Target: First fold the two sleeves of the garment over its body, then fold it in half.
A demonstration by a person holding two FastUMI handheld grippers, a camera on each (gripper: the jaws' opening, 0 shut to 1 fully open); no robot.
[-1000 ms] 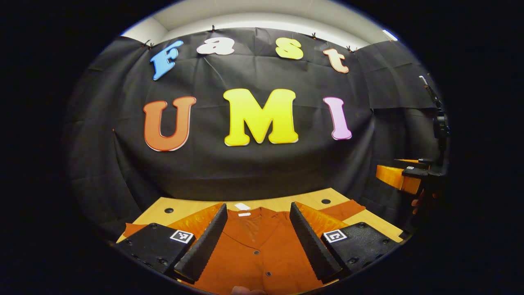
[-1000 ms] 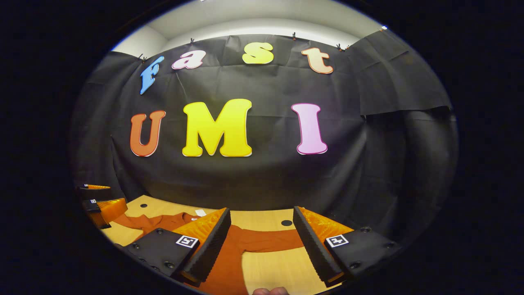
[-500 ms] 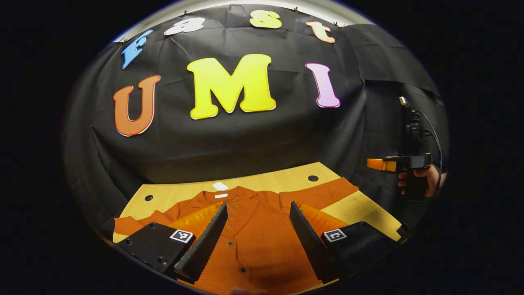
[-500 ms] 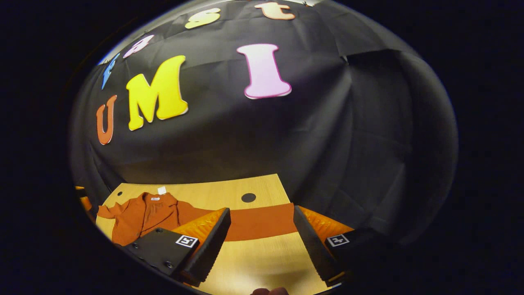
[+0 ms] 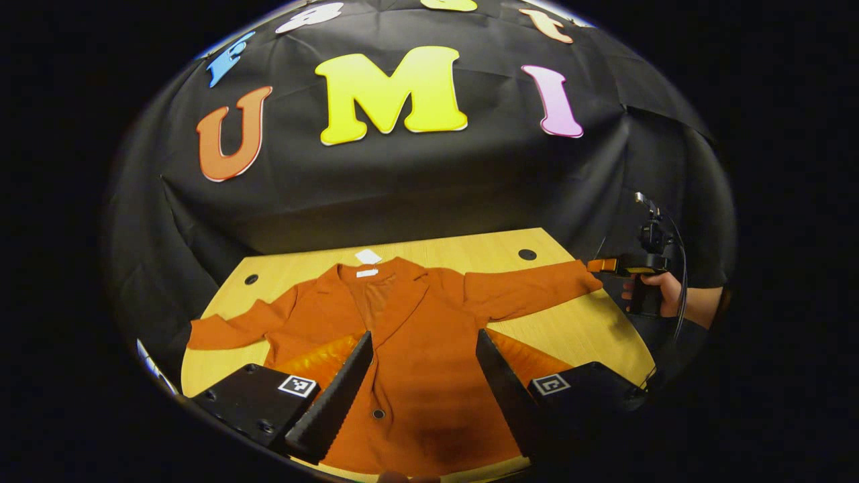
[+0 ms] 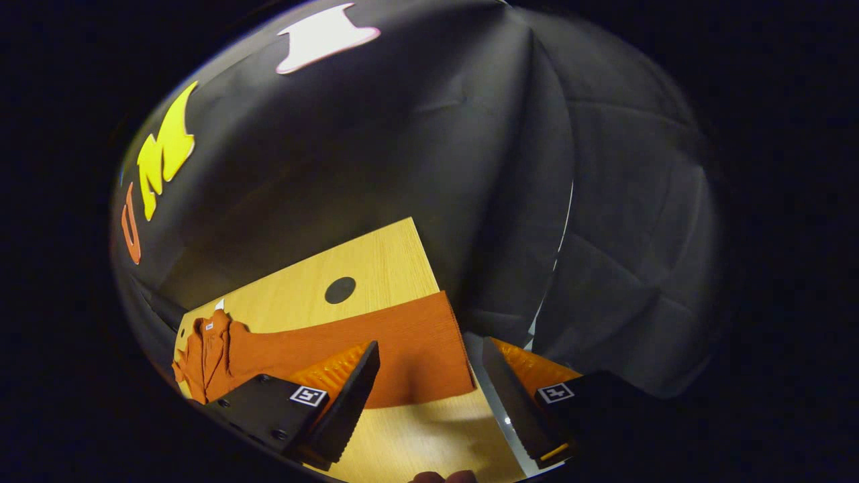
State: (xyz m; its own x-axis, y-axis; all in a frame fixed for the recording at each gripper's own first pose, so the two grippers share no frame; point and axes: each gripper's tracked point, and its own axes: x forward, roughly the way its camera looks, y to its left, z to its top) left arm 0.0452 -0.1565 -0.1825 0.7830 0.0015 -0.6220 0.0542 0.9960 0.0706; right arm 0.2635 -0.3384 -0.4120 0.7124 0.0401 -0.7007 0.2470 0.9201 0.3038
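An orange button-front jacket [image 5: 409,335] lies flat on the wooden table [image 5: 470,248], collar toward the black cloth wall, both sleeves spread out to the sides. The left gripper [image 5: 424,386] hovers over the jacket's body, fingers spread wide and empty. The right gripper [image 6: 429,396] — held in a hand [image 5: 661,295] at the table's far corner — is poised at the cuff of the sleeve [image 6: 376,342], fingers parted, not touching the fabric.

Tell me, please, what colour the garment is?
The garment is plain rust orange, best seen in the left gripper view.
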